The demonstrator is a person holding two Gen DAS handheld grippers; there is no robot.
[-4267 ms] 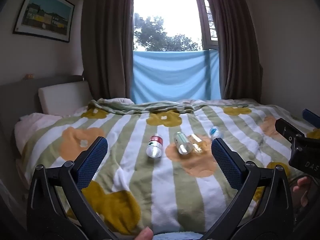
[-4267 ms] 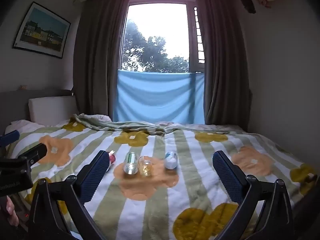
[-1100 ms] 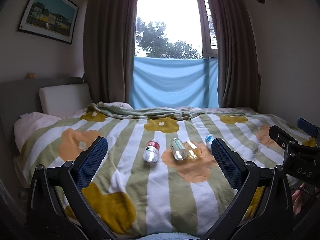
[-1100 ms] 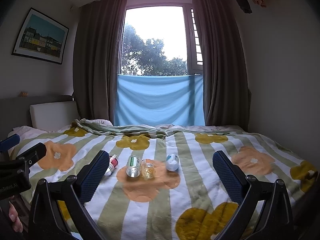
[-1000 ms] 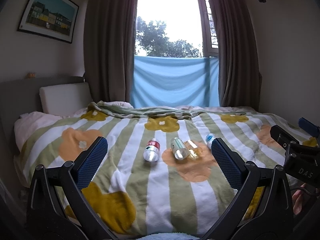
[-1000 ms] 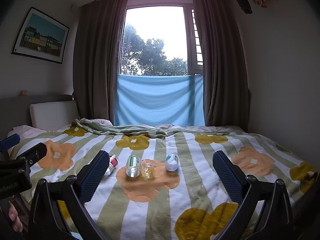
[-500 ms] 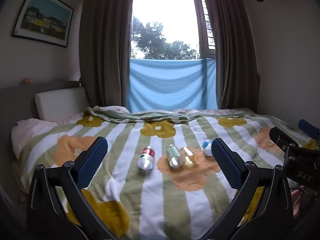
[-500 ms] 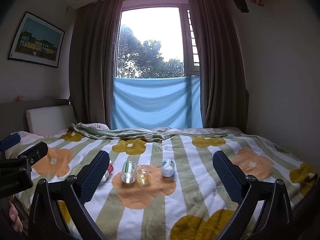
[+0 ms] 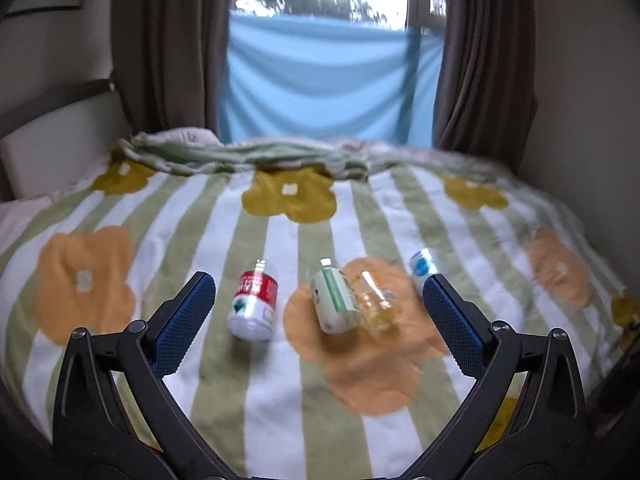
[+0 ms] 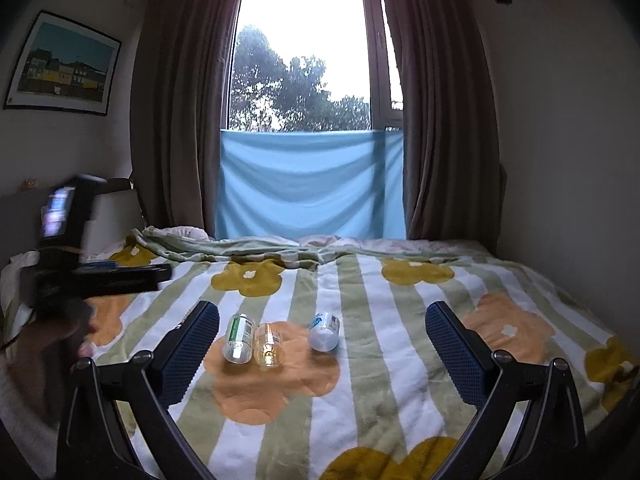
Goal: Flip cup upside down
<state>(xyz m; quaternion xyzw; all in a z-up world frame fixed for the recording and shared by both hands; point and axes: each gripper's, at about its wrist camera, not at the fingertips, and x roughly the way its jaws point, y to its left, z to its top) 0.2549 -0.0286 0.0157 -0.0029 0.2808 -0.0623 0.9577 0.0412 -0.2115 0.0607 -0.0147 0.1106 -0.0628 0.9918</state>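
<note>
My right gripper (image 10: 322,354) hangs over the near end of the bed, its blue-padded fingers (image 10: 191,350) spread wide and holding nothing. Between them, on the flowered blanket (image 10: 400,320), lie a green-labelled bottle (image 10: 239,338), touching it on the right a clear cup (image 10: 269,345) on its side, and a blue-labelled bottle (image 10: 325,331) a little further right. My left gripper (image 10: 120,274) shows blurred at far left.

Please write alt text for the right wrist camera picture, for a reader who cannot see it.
The open right gripper points over a bed with a striped flower blanket, where a clear glass cup lies on its side between a green-label bottle and a blue-label bottle. The blurred left gripper is at the left; behind are curtains and a window.
</note>
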